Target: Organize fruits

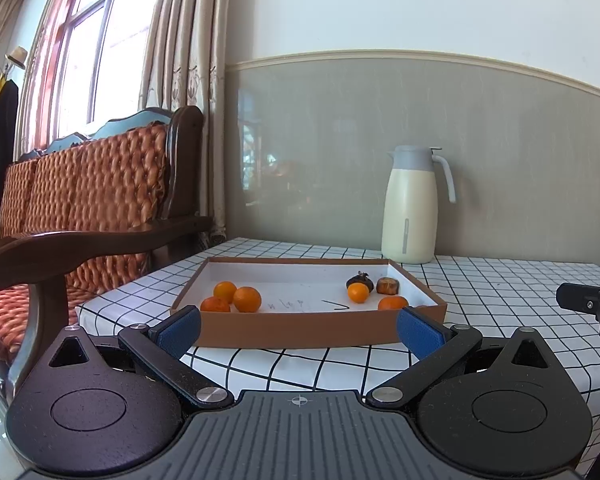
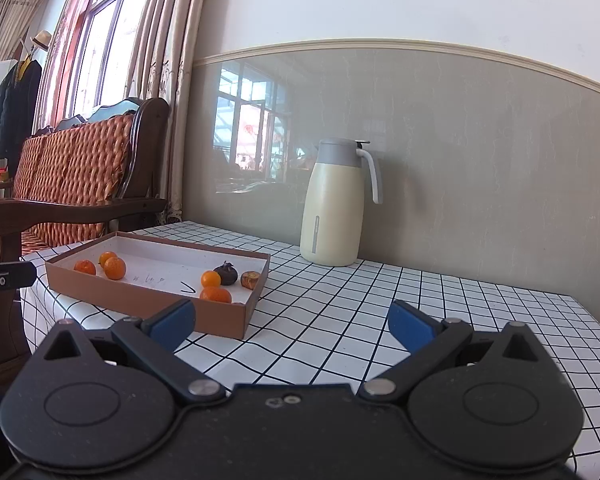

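Both tongs (image 1: 300, 330) (image 2: 292, 322) gape wide, empty, before small glossy oranges (image 1: 247, 299) in a shallow brown tray (image 1: 300, 330).

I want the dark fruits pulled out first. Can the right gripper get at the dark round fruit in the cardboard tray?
Probably yes. The right gripper is open and empty, the shallow brown cardboard tray is uncovered, and the dark round fruit sits exposed, though an orange tangerine crowds its left side.

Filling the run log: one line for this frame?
left gripper: open, empty | right gripper: open, empty | box: five oranges, two dark fruits | stage: pre-grasp
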Available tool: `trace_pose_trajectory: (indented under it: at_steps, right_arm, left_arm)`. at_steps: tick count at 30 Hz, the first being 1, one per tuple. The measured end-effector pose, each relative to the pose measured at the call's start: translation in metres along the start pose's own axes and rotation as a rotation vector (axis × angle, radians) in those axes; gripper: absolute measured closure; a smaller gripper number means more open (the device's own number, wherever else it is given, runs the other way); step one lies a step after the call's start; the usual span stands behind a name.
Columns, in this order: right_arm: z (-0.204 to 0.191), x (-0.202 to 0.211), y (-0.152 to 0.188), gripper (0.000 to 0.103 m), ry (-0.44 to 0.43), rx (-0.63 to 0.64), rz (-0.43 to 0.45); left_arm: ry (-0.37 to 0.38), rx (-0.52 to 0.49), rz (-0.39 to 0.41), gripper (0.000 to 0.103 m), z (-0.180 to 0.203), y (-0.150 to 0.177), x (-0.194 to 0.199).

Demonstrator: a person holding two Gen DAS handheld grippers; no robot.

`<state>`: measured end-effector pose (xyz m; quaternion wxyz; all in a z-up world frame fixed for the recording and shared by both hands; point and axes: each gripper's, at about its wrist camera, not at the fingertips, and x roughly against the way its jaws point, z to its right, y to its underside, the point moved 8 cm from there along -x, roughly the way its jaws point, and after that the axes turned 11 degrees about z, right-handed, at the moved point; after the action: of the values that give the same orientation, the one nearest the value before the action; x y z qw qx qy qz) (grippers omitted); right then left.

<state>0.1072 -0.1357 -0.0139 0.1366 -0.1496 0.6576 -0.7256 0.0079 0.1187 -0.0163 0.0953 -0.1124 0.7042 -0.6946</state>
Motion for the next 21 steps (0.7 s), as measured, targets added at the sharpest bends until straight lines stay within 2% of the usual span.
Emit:
trace_pose_trajectory:
  at_steps: [21]
  right_arm:
    - [0.0003, 0.0007, 0.0002, 0.006, 0.000, 0.000, 0.002]
  left_arm:
    - [-0.005, 0.005, 0.006, 0.000, -0.0003, 0.0003, 0.0001]
